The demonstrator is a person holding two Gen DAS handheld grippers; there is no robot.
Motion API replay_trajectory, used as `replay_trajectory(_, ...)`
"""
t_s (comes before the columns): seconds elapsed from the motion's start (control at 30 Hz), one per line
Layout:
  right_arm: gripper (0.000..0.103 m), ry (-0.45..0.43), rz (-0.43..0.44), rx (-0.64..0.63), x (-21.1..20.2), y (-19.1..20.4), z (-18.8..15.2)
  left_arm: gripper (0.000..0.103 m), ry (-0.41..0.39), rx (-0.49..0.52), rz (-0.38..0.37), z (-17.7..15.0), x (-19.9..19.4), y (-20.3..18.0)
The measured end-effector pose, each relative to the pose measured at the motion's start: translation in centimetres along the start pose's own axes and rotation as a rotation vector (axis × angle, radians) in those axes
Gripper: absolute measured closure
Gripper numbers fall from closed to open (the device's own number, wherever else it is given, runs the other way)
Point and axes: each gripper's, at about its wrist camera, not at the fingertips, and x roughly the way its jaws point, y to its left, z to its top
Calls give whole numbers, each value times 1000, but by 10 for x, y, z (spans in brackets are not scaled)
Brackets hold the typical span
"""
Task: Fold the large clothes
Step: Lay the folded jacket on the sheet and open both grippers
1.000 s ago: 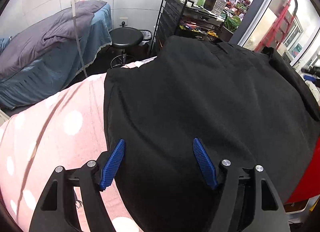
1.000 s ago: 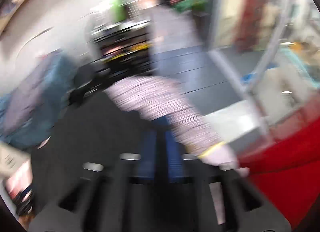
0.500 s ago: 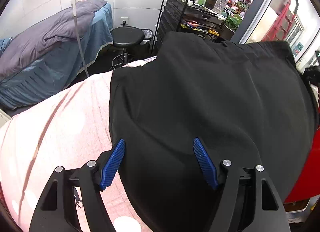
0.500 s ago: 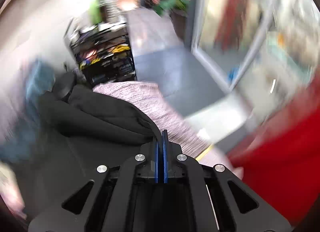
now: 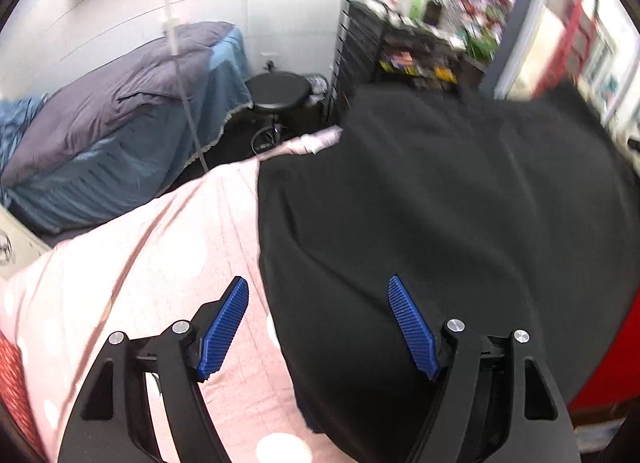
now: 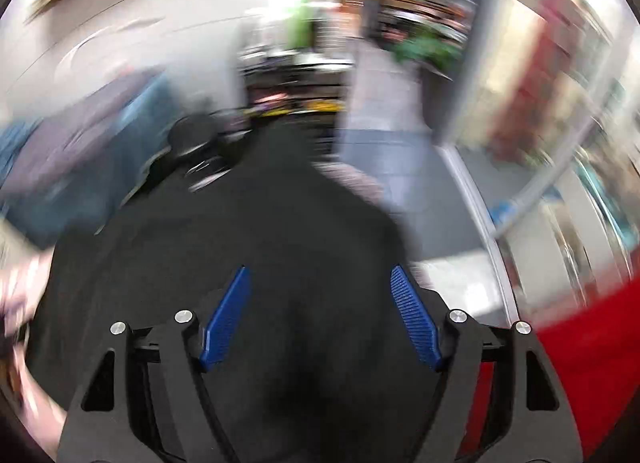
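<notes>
Right gripper (image 6: 320,313) splayed, black garment (image 6: 260,231) blurred

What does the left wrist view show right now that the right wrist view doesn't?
Only the left wrist view shows the pink dotted cover beside the garment's left edge, the left gripper open above that edge, and a sharp black stool and blue bed.

Only the right wrist view, badly blurred, shows the right gripper, open, and grey floor past the garment.

Both show the black garment spread flat and a red surface at right.
</notes>
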Motion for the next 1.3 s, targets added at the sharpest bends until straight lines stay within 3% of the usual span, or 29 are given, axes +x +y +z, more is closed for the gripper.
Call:
replay_trajectory(0.07,30,118,-91,64,30,-25,-24,30,9,12,13,-9,9,-5)
replay_trajectory(0.13,14,225,43,296,54,-70,-47,22,30,-15,18,-18,17,0)
replay_trajectory(0.17,14,242,144,466,62,-97,-61,19,54,-50,0,-22,22,6)
replay_trajectory(0.27,14,175,150,554,49,-111,-67,19,69,-101,-25,-25,18,17)
replay_trajectory(0.37,14,62,80,461,8,-88,-54,20,16,-93,25,-20,-4,22)
replay_trajectory(0.43,14,42,48,371,-9,-62,-49,20,-29,-96,44,-16,-22,25)
replay_trajectory(0.5,13,60,7,262,-24,-30,-48,12,-60,-91,47,-10,-40,21)
replay_trajectory(0.63,12,153,49,62,-28,50,-45,6,-83,-16,70,-4,-68,-8)
replay_trajectory(0.73,12,219,74,-63,-28,104,-52,6,-41,65,83,-3,-79,-36)
replay_trajectory(0.87,12,282,65,-170,-24,151,-59,6,110,87,28,-9,-78,-60)
replay_trajectory(0.97,12,313,57,-216,-26,169,-68,6,153,67,18,-15,-83,-66)
replay_trajectory(1.1,12,340,65,-266,-50,204,-83,6,165,79,82,-22,-89,-76)
replay_trajectory(1.3,12,346,70,-278,-62,214,-87,6,236,70,121,-26,-86,-81)
